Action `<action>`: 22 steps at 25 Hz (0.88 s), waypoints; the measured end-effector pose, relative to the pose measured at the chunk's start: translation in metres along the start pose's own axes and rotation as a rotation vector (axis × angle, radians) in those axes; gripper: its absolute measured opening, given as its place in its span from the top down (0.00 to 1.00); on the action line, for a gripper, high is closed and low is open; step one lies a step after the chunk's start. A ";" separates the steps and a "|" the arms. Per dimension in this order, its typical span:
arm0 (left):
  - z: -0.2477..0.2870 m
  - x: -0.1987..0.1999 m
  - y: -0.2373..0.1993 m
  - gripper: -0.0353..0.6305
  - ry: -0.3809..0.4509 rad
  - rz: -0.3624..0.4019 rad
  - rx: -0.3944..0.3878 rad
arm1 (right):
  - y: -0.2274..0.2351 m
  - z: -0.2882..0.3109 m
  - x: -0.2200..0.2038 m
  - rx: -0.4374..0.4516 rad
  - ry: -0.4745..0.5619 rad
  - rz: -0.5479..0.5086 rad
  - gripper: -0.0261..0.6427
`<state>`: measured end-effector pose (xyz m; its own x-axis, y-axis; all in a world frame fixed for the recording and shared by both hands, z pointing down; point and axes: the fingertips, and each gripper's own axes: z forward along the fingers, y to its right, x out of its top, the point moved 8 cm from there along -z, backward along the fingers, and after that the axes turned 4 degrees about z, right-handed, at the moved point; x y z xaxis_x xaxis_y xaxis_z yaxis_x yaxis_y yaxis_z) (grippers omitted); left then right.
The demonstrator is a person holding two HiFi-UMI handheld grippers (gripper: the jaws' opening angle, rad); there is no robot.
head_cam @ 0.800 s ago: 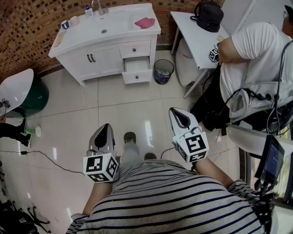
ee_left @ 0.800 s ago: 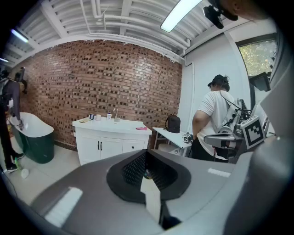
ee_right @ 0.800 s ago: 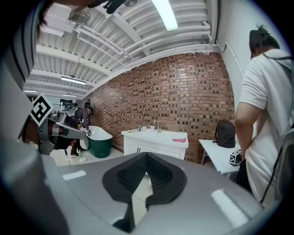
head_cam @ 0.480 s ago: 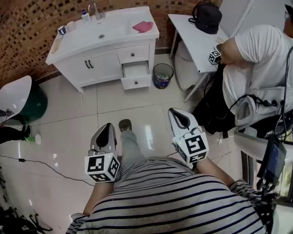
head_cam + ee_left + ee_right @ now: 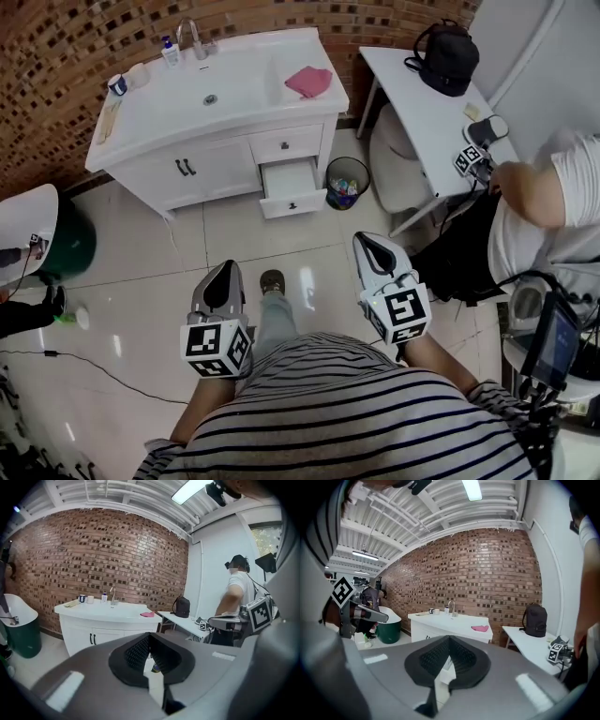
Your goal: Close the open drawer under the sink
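Note:
The white vanity (image 5: 202, 169) with its sink stands against the brick wall ahead. Its lower right drawer (image 5: 291, 183) is pulled out, under a closed drawer (image 5: 284, 145). My left gripper (image 5: 225, 268) and right gripper (image 5: 372, 241) hang over the tiled floor, well short of the cabinet, both shut and empty. In the left gripper view the shut jaws of the gripper (image 5: 149, 636) cover the drawer; the vanity (image 5: 89, 632) shows to the left. In the right gripper view the gripper (image 5: 449, 638) points at the vanity (image 5: 440, 625).
A small waste bin (image 5: 344, 181) stands right of the drawer. A white table (image 5: 431, 108) with a black backpack (image 5: 448, 56) and a seated person (image 5: 553, 216) fill the right. A green bin (image 5: 66, 246) and a floor cable (image 5: 103, 370) lie left. A pink cloth (image 5: 309, 82) lies on the counter.
The view has moved closer to the vanity, and my foot has stepped forward. Both grippers stay shut in front of my body. The seated person at the right has shifted.

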<state>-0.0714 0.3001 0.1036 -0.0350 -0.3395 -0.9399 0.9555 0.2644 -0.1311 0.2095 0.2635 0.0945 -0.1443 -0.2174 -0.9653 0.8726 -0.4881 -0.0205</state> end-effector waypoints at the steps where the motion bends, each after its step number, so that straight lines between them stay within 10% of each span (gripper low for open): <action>1: 0.016 0.006 -0.015 0.93 -0.008 0.001 -0.005 | 0.000 0.021 0.005 -0.001 -0.003 0.003 0.96; 12: 0.165 0.055 -0.147 0.93 -0.087 0.001 -0.076 | 0.012 0.214 0.055 -0.025 -0.055 -0.054 0.96; 22: 0.211 0.065 -0.173 0.93 -0.096 0.000 -0.101 | 0.017 0.267 0.068 -0.010 -0.055 -0.073 0.96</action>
<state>-0.1770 0.0414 0.1313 -0.0028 -0.4228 -0.9062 0.9210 0.3520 -0.1670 0.0900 0.0147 0.0977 -0.2325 -0.2280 -0.9455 0.8635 -0.4957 -0.0928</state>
